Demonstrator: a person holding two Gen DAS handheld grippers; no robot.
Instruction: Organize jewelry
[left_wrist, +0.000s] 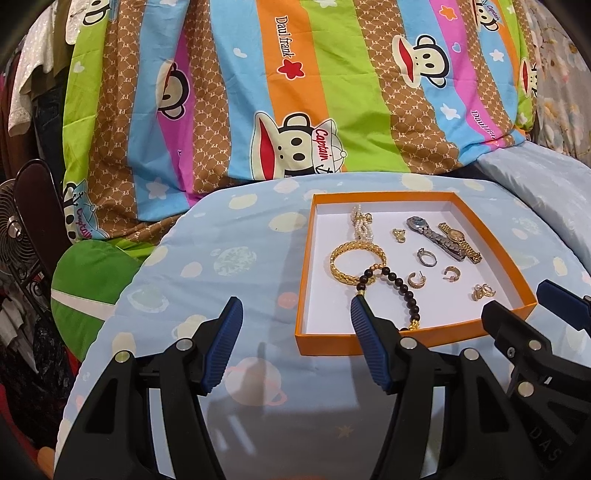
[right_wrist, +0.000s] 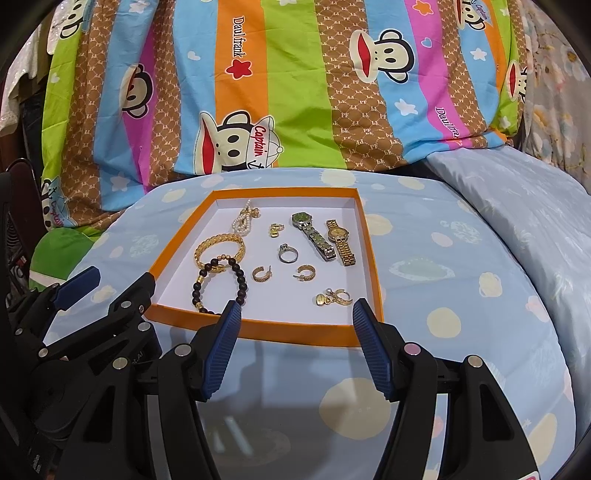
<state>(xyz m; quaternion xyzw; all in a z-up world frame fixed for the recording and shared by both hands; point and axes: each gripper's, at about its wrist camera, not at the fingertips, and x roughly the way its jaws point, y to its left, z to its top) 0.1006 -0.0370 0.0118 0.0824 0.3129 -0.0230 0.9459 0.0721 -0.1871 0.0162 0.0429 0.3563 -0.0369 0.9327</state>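
Left wrist: left gripper (left_wrist: 295, 317) gapes wide beside orange box (left_wrist: 317, 338); right gripper (right_wrist: 295, 319) likewise wide, level.

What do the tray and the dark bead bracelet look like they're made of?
The tray looks like cardboard: thin folded walls, matte orange outside, white inside. The dark bead bracelet looks like polished wood or possibly stone: round, dark brown, slightly glossy beads with small gold-coloured spacers. Which one, the pictures can't settle.
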